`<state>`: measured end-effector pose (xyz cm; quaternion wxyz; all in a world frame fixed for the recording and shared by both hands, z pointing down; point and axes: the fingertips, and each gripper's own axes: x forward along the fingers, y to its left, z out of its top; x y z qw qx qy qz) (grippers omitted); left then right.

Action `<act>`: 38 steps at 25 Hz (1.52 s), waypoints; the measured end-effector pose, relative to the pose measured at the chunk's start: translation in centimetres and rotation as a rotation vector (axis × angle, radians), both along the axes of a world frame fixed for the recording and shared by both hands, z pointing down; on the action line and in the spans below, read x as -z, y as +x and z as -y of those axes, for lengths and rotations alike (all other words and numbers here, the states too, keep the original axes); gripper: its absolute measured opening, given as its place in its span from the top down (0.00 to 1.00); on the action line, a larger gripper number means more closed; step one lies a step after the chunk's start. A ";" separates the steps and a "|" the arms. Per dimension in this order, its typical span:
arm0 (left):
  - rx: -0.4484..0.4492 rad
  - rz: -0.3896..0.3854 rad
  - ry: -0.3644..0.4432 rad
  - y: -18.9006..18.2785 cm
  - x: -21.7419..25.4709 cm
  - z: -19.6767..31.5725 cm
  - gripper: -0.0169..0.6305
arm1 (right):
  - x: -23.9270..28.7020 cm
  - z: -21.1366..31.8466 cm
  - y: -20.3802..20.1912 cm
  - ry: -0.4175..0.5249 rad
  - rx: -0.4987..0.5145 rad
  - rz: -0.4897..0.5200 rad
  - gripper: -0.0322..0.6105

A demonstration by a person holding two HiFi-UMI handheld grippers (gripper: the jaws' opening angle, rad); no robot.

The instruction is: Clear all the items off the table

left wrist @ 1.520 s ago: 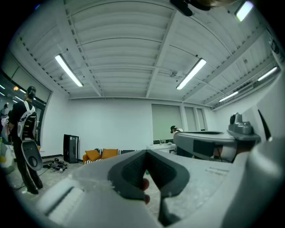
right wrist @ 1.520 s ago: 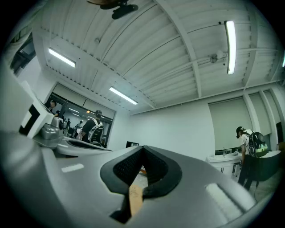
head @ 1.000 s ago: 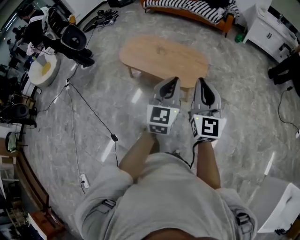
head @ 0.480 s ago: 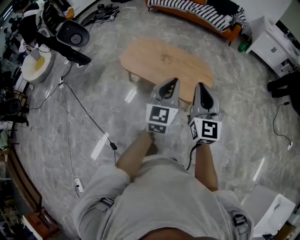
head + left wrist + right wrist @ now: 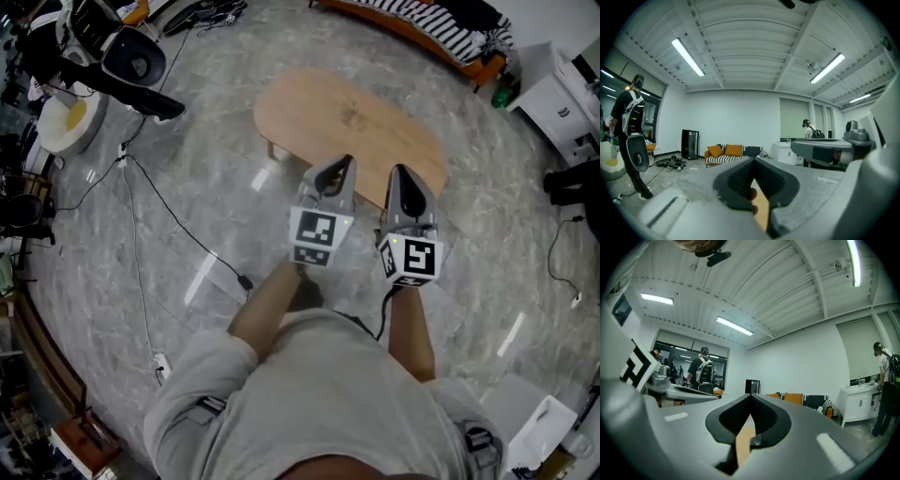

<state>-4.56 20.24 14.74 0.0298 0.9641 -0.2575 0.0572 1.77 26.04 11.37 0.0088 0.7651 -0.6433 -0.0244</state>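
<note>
A low oval wooden table stands on the marble floor ahead of me; I see nothing on its top. My left gripper and right gripper are held side by side at waist height, pointing toward the table's near edge and above the floor. Both are shut with nothing between the jaws. In the left gripper view the left gripper has its dark pads closed together, a strip of the table showing below. The right gripper looks the same in the right gripper view.
A striped sofa sits beyond the table and a white cabinet at the right. Black cables run across the floor on the left, near a black chair. A person with a backpack stands at the left.
The table has slid slightly right and up in the head view as I shift. Both grippers keep their pose and stay shut.
</note>
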 end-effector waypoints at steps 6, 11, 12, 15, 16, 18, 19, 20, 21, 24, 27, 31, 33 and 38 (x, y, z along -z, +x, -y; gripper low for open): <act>0.009 0.021 -0.057 -2.6 -2.7 4.0 0.94 | -2.5 3.9 -1.8 -0.057 0.013 0.049 0.94; -0.041 0.014 -0.034 -3.7 -2.2 6.4 0.94 | -2.7 7.0 -2.9 -0.052 0.014 0.097 0.94; -0.049 0.018 -0.024 -3.8 -2.0 7.0 0.94 | -2.6 7.4 -2.9 -0.049 0.010 0.094 0.94; -0.042 0.028 -0.025 -4.6 -1.8 9.7 0.94 | -2.2 8.7 -2.7 -0.053 0.001 0.096 0.94; -0.033 0.025 -0.031 -4.9 -1.8 10.6 0.94 | -2.2 9.2 -2.6 -0.058 0.000 0.097 0.94; -0.020 0.019 -0.039 -5.5 -2.0 11.8 0.94 | -2.5 10.1 -2.3 -0.072 -0.003 0.096 0.94; -0.016 0.020 -0.039 -5.8 -2.1 12.4 0.94 | -2.7 10.7 -2.2 -0.079 -0.006 0.096 0.94; -0.011 0.026 -0.041 -6.1 -2.2 13.1 0.94 | -2.8 11.5 -2.0 -0.085 -0.009 0.098 0.94; -0.005 0.033 -0.044 -6.3 -2.4 13.8 0.94 | -2.9 12.4 -1.8 -0.091 -0.010 0.102 0.94; 0.017 0.054 -0.054 -6.1 -3.0 15.3 0.94 | -3.3 14.9 -0.6 -0.114 0.005 0.107 0.94; 0.044 0.082 -0.054 -5.5 -4.6 16.1 0.94 | -5.2 17.1 0.6 -0.124 0.042 0.116 0.94; 0.048 0.142 -0.065 -2.7 -8.0 18.1 0.94 | -8.0 21.1 2.2 -0.121 0.101 0.136 0.94; 0.040 0.152 -0.110 -1.0 -9.4 19.6 0.94 | -8.5 23.4 3.3 -0.123 0.109 0.142 0.94; 0.024 0.203 -0.250 3.9 -14.3 23.0 0.94 | -11.8 28.6 8.2 -0.208 0.092 0.169 0.94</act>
